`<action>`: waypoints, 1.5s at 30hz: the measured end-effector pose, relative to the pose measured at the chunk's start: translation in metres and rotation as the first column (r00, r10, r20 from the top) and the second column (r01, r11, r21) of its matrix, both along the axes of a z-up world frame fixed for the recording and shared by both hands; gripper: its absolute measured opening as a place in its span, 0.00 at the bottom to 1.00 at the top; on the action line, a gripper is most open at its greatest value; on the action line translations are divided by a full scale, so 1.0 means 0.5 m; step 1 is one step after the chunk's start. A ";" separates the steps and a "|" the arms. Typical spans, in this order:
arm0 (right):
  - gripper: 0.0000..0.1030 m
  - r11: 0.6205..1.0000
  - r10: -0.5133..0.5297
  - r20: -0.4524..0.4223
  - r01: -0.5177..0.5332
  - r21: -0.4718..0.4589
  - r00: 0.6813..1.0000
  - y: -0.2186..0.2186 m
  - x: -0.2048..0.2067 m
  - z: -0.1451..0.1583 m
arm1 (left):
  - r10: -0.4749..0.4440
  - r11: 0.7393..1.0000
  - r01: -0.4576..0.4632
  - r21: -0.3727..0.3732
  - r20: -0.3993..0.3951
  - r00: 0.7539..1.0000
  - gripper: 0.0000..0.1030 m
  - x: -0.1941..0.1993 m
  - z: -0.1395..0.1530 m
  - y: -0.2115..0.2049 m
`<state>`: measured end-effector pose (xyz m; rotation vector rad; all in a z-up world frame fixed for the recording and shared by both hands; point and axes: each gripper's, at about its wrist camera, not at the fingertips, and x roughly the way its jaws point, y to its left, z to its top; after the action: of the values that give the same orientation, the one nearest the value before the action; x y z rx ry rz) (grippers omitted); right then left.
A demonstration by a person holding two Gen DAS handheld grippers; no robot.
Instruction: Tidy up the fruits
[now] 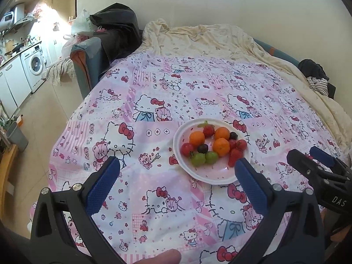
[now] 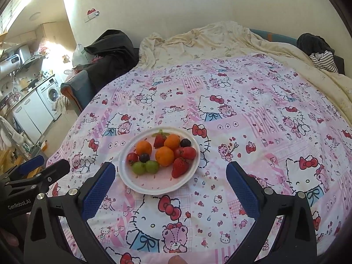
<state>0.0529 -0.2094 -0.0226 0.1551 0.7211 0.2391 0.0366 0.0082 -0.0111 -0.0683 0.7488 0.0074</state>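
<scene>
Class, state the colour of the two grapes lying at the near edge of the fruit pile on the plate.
Green; the two grapes show best in the right wrist view, on the white plate.

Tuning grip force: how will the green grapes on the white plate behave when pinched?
The two round green grapes look smooth and glossy, so probably slippery and apt to roll. They touch each other on the white plate; nudging one likely shifts the other. Probably soft; squeeze lightly.

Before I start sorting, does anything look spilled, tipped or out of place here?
Nothing stands out. All the fruit sits inside the white plate, which lies flat on the patterned cloth. No fruit has rolled off. Both hand-held grippers are open and empty.
</scene>
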 end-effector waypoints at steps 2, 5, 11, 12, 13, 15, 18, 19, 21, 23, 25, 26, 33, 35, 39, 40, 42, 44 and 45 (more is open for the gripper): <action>1.00 1.000 0.000 0.001 0.000 -0.002 1.000 0.001 0.000 0.000 | -0.001 1.000 0.001 0.001 0.003 1.000 1.00 -0.001 0.001 0.000; 1.00 1.000 0.001 0.001 -0.001 -0.004 1.000 0.003 -0.001 0.001 | 0.002 1.000 -0.002 0.000 0.007 1.000 1.00 -0.002 0.003 0.000; 1.00 1.000 0.002 0.004 -0.002 -0.008 1.000 0.005 -0.003 0.002 | 0.009 1.000 -0.009 -0.003 0.009 1.000 1.00 -0.002 0.006 0.002; 1.00 1.000 0.003 0.005 -0.003 -0.009 1.000 0.005 -0.003 0.002 | 0.009 1.000 -0.009 -0.003 0.009 1.000 1.00 -0.002 0.006 0.002; 1.00 1.000 0.004 0.003 -0.004 -0.009 1.000 0.005 -0.003 0.002 | 0.009 1.000 -0.009 -0.004 0.009 1.000 1.00 -0.002 0.006 0.003; 1.00 1.000 0.004 0.002 -0.004 -0.006 1.000 0.005 -0.004 0.002 | 0.009 1.000 -0.009 -0.005 0.010 1.000 1.00 -0.002 0.006 0.004; 1.00 1.000 0.004 0.005 -0.004 -0.012 1.000 0.005 -0.004 0.003 | 0.013 1.000 -0.013 -0.005 0.010 1.000 1.00 -0.002 0.009 0.003; 1.00 1.000 0.004 0.005 -0.004 -0.013 1.000 0.005 -0.004 0.003 | 0.015 1.000 -0.015 -0.005 0.011 1.000 1.00 -0.002 0.009 0.004; 1.00 1.000 0.007 0.006 -0.007 -0.011 1.000 0.003 -0.003 0.004 | 0.017 1.000 -0.016 -0.008 0.010 1.000 1.00 -0.003 0.010 0.005; 1.00 1.000 0.008 0.005 -0.008 -0.010 1.000 0.002 -0.002 0.004 | 0.019 1.000 -0.019 -0.010 0.009 1.000 1.00 -0.003 0.011 0.004; 1.00 1.000 0.008 0.004 -0.008 -0.010 1.000 0.001 -0.002 0.004 | 0.019 1.000 -0.018 -0.010 0.008 1.000 1.00 -0.004 0.011 0.004; 1.00 1.000 0.008 0.005 -0.008 -0.010 1.000 0.002 -0.002 0.004 | 0.019 1.000 -0.019 -0.009 0.009 1.000 1.00 -0.004 0.012 0.005; 1.00 1.000 0.008 0.005 -0.008 -0.011 1.000 0.003 -0.003 0.004 | 0.021 1.000 -0.021 -0.010 0.012 1.000 1.00 -0.005 0.012 0.003; 1.00 1.000 0.011 0.004 -0.011 -0.012 1.000 0.002 -0.003 0.003 | 0.023 1.000 -0.023 -0.007 0.013 1.000 1.00 -0.006 0.012 0.003; 1.00 1.000 0.014 0.002 -0.014 -0.013 1.000 0.004 -0.003 0.002 | 0.025 1.000 -0.025 -0.007 0.013 1.000 1.00 -0.007 0.012 0.002; 1.00 1.000 0.015 0.001 -0.015 -0.014 1.000 0.004 -0.003 0.001 | 0.025 1.000 -0.025 -0.006 0.013 1.000 1.00 -0.007 0.012 0.003; 1.00 1.000 0.018 0.000 -0.018 -0.015 1.000 0.005 -0.004 0.000 | 0.027 1.000 -0.026 -0.009 0.012 1.000 1.00 -0.007 0.013 0.003; 1.00 1.000 0.023 0.000 -0.023 -0.016 1.000 0.007 -0.005 -0.001 | 0.027 1.000 -0.027 -0.010 0.012 1.000 1.00 -0.007 0.013 0.003; 1.00 1.000 0.025 0.001 -0.025 -0.017 1.000 0.008 -0.005 -0.001 | 0.026 1.000 -0.026 -0.011 0.010 1.000 1.00 -0.007 0.013 0.004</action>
<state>0.0504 -0.2052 -0.0230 0.1296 0.7243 0.2565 0.0332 0.0100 -0.0048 -0.0880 0.7375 0.0277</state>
